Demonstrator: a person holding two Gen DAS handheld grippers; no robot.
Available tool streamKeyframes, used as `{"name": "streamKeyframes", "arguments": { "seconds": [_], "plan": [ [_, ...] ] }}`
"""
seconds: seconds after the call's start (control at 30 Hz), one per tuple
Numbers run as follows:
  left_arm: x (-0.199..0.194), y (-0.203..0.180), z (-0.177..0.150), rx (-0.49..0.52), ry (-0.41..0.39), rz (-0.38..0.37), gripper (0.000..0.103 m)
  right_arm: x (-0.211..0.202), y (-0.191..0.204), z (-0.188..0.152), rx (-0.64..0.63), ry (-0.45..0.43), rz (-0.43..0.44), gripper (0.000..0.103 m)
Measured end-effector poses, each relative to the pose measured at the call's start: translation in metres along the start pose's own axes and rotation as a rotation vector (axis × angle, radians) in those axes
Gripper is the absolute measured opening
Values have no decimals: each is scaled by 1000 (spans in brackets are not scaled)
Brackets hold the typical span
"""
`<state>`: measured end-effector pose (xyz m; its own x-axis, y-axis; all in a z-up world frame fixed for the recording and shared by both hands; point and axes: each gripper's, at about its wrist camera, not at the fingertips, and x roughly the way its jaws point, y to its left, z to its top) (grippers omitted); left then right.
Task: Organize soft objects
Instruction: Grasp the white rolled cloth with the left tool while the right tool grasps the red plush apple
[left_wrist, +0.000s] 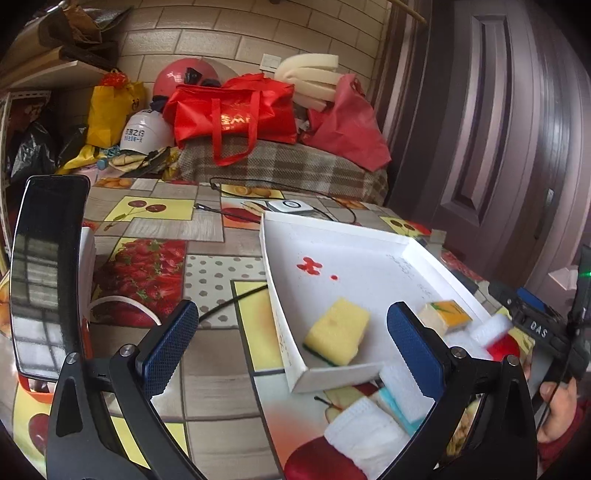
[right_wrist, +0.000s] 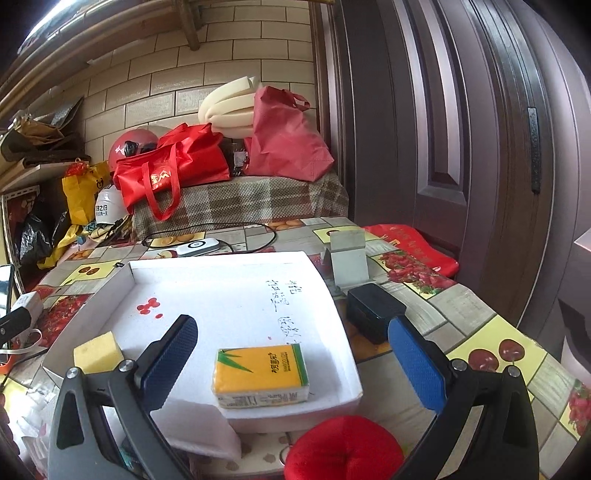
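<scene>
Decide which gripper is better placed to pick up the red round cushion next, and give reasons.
Right, probably. The red cushion lies just below the open right gripper, outside the white tray. The open left gripper sits nearer the masks.

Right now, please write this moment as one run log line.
left gripper: open, empty | right gripper: open, empty | shallow white foam tray: holds yellow sponge block, yellow tissue pack | red round cushion: outside tray

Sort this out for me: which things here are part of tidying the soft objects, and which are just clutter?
Job:
white tray
yellow sponge, in the tray
tissue pack, in the tray
red soft round thing, outside the tray
white folded cloth, outside the tray
white foam block, outside the tray

Lying about:
phone
black box
power bank and cable
red bags behind
</scene>
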<state>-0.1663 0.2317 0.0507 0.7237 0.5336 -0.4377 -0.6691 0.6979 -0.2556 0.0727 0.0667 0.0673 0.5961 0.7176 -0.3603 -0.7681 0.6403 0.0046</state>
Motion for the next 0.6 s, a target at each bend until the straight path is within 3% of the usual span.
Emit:
{"name": "streamKeyframes", "arguments": {
  "seconds": [0.17,0.33,0.47,0.6],
  "plan": [
    [-11,-21,-18,111,106,-31,103,-10,-20,-6,18,42,-7,103],
    [-21,-30,-36,143,200,-91,103,-24,-54,-17,33,134,-8,103],
    [-18,-41,-42,190,252,-116,103,-23,-73,-29,28,276,81,103],
    [-16,-51,-44,238,266,-109,91,-24,-60,-31,-30,299,132,103]
  ]
}}
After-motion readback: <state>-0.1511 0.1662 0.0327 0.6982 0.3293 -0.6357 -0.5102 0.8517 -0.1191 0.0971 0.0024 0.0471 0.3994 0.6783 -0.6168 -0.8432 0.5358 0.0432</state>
